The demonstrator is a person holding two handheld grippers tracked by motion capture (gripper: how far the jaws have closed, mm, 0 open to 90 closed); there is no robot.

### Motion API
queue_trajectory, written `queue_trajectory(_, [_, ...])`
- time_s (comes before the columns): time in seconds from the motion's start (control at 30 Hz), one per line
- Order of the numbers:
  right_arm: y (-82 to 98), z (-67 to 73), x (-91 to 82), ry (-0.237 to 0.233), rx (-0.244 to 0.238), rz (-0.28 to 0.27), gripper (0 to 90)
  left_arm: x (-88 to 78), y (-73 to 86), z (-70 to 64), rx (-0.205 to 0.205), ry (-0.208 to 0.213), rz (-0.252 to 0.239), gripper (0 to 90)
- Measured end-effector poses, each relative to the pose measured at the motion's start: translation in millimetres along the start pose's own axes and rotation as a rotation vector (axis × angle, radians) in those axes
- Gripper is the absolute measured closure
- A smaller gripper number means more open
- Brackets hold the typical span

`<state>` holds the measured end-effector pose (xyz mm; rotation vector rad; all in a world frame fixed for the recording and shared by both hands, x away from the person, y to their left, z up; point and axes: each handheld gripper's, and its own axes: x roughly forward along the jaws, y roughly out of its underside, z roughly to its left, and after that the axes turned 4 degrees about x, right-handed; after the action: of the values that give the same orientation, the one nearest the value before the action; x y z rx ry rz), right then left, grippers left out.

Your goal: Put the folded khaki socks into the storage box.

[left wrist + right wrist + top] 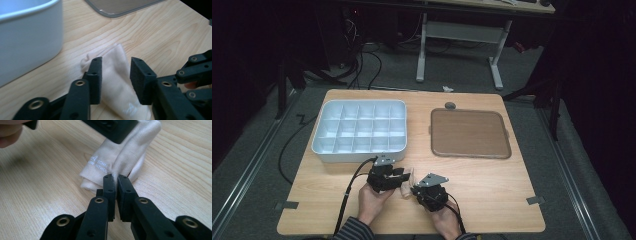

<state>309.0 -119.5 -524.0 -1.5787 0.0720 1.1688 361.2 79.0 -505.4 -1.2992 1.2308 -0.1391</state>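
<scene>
A folded cream cloth (407, 181) with small white lettering lies on the wooden table near its front edge, between my two grippers. In the left gripper view the cloth (117, 82) runs between the jaws of my left gripper (116, 61), which stand apart with a gap beside the right pad (140, 80). My left gripper (404, 172) sits at the cloth's left end. In the right gripper view my right gripper (115, 177) is shut on a thin fold at the near end of the cloth (125, 155). In the high view my right gripper (414, 190) is at the cloth's right.
A white tray (359, 150) of many empty compartments stands just behind the left gripper, with its wall (30, 42) close by. A flat brown tray (469, 132) lies at the back right. Both hands come in from the table's front edge (412, 231).
</scene>
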Motion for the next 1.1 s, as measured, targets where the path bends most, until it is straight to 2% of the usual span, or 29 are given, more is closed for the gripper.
queue_trajectory(0.2, [0.7,-0.4,0.3,0.000,0.002,-0.004,85.6,-8.8,13.7,-0.7,-0.049,-0.039,0.018,46.8])
queue_trajectory(0.3, [0.9,-0.3,0.3,0.000,0.004,-0.004,85.5,-8.4,19.6,-4.4,-0.070,-0.037,0.018,44.0])
queue_trajectory(0.43, [1.2,-0.4,0.2,0.001,0.001,-0.004,85.4,-3.8,23.6,-9.0,-0.072,-0.037,0.035,42.4])
queue_trajectory(0.53, [1.9,-0.4,0.1,0.003,0.001,-0.004,85.2,-0.5,25.2,-10.9,-0.087,-0.039,0.035,41.8])
queue_trajectory(0.57, [2.3,-0.5,0.1,0.003,0.001,-0.004,85.2,0.7,25.4,-12.8,-0.107,-0.039,0.033,41.8])
queue_trajectory(0.63, [3.4,-0.8,0.8,0.000,0.001,-0.007,85.1,5.0,24.8,-15.0,-0.114,-0.069,0.061,44.6])
queue_trajectory(0.7, [3.7,-0.7,1.4,0.003,-0.006,-0.006,85.0,7.5,22.2,-13.5,-0.105,-0.082,0.066,45.7])
queue_trajectory(0.8, [3.1,-2.1,2.3,0.005,0.013,-0.006,84.7,10.1,17.4,-11.4,-0.075,-0.091,0.084,47.2])
queue_trajectory(0.93, [2.3,-3.6,2.7,0.011,0.010,-0.003,83.4,11.0,15.7,-6.8,-0.097,-0.072,0.089,45.9])
queue_trajectory(1.1, [3.1,-4.7,2.2,0.017,0.023,-0.010,78.9,7.7,15.0,-4.2,-0.090,-0.066,0.070,44.3])
